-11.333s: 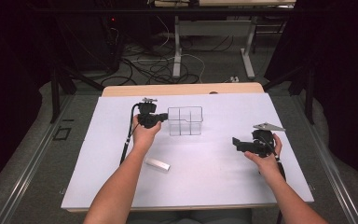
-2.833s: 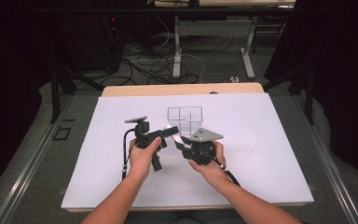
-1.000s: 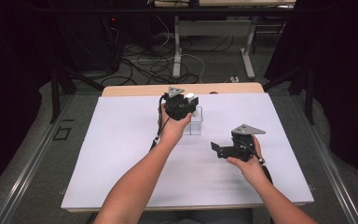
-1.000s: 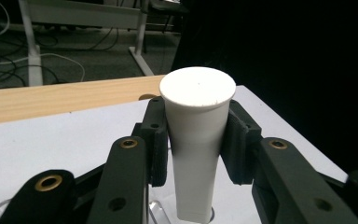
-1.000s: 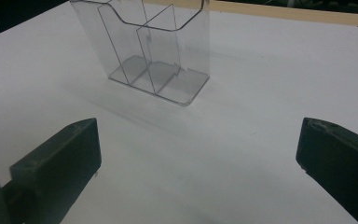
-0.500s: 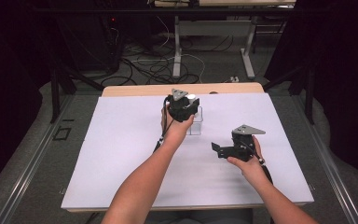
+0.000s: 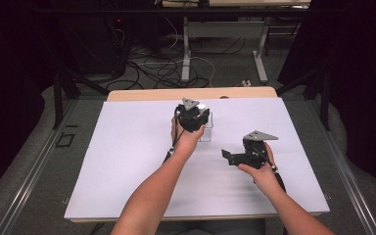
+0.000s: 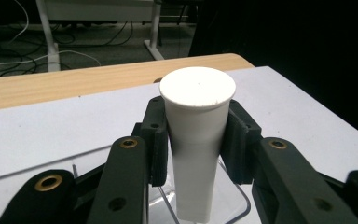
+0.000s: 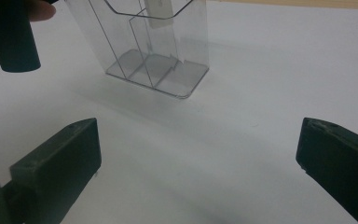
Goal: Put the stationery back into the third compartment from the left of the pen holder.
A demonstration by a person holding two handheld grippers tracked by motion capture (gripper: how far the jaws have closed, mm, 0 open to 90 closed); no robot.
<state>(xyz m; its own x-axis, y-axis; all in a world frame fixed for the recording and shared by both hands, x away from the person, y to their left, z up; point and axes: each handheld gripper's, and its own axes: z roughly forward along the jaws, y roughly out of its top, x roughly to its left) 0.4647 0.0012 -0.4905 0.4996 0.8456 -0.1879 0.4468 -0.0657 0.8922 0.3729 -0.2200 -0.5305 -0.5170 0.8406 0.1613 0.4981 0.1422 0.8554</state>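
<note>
A white tapered tube (image 8: 196, 116) stands upright between the jaws of my left gripper (image 8: 198, 138), which is shut on it. The tube's lower end dips into a clear compartment box (image 8: 235, 198). From above, the left gripper (image 7: 192, 116) hovers over that box (image 7: 208, 133) at the far middle of the table, with the tube's white top (image 7: 201, 106) showing. My right gripper (image 7: 231, 157) rests to the right and nearer, open and empty. Its own view, right gripper (image 9: 198, 156), faces the clear box (image 9: 168, 74), where the tube's lower end (image 9: 158, 11) hangs in a compartment.
A white sheet (image 7: 127, 171) covers the table, with a wooden edge (image 7: 142, 94) at the far side. A dark handle of the left gripper (image 9: 11, 39) hangs at the right gripper view's upper left. Beyond the table are cables and desk legs on the floor.
The tube, lying on the table 11 s ago, is now held by my left gripper. Over the last second that gripper sank slightly over the box. The right gripper stayed still.
</note>
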